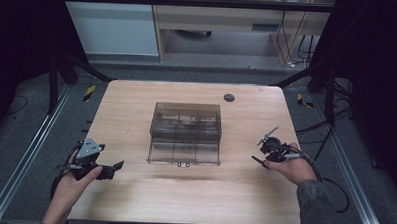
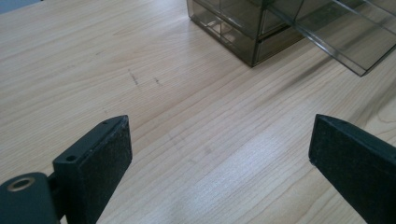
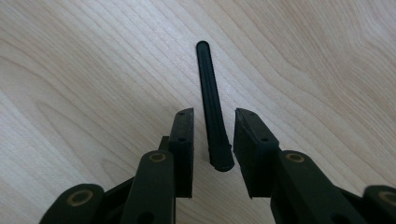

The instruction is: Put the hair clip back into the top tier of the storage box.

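A slim black stick [image 3: 211,93] lies flat on the wooden table [image 1: 136,105]. My right gripper [image 3: 215,116] straddles the stick's near end, with a little gap between each pad and the stick, so the gripper is open. In the high view that gripper [image 1: 263,150] sits at the table's right side, pointing left. My left gripper [image 1: 110,158] hovers near the left front edge, its jaws wide open [image 2: 219,130] over bare wood with nothing between them. A smoky transparent drawer box [image 1: 186,119] stands mid-table with its lowest drawer [image 1: 184,152] pulled out toward me.
A round black grommet [image 1: 229,97] is set in the table at the far right. In the left gripper view the box corner [image 2: 243,32] and the open drawer [image 2: 336,32] lie ahead to the right. Cables trail on the floor to the right.
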Demonstrator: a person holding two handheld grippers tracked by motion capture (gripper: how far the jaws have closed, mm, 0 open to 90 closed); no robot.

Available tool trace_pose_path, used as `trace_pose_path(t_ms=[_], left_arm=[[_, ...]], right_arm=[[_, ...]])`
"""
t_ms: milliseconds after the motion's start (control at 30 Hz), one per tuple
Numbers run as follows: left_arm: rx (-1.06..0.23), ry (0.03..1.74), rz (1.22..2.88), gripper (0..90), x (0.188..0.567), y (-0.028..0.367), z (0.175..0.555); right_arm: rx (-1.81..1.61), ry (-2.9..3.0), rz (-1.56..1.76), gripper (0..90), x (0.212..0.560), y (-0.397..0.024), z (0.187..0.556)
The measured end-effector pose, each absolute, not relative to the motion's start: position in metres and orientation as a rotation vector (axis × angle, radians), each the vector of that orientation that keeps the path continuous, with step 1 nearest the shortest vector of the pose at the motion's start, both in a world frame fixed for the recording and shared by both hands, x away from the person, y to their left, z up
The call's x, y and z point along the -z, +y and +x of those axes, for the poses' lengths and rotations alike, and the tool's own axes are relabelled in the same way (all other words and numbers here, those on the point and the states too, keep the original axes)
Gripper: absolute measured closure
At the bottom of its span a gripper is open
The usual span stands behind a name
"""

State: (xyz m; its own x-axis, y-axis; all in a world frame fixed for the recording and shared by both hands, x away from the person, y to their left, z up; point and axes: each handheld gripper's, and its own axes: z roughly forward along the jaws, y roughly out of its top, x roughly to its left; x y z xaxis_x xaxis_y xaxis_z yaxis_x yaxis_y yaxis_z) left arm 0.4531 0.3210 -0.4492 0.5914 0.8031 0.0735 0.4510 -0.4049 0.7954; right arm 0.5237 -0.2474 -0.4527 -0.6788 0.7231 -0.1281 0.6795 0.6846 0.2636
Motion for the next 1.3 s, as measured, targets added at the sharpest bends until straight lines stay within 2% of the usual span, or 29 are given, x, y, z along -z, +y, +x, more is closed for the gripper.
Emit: trace_pose_path(t_ms=[433, 833, 1300], left_arm=[[-0.586, 0.994, 2.074, 6.0, 0.452, 0.321, 0.452], [-0.586, 0.997, 2.078, 6.1, 0.452, 0.321, 0.452], [-0.588, 1.007, 2.078, 6.2, 0.453, 0.324, 0.451]], right_arm=[[-0.258, 2.713, 1.11, 71.4, 0.46, -0.248, 0.531], [-0.232, 2.72, 1.128, 79.5, 0.464, -0.249, 0.533], [-0.213, 2.721, 1.15, 80.4, 0.463, -0.249, 0.535]])
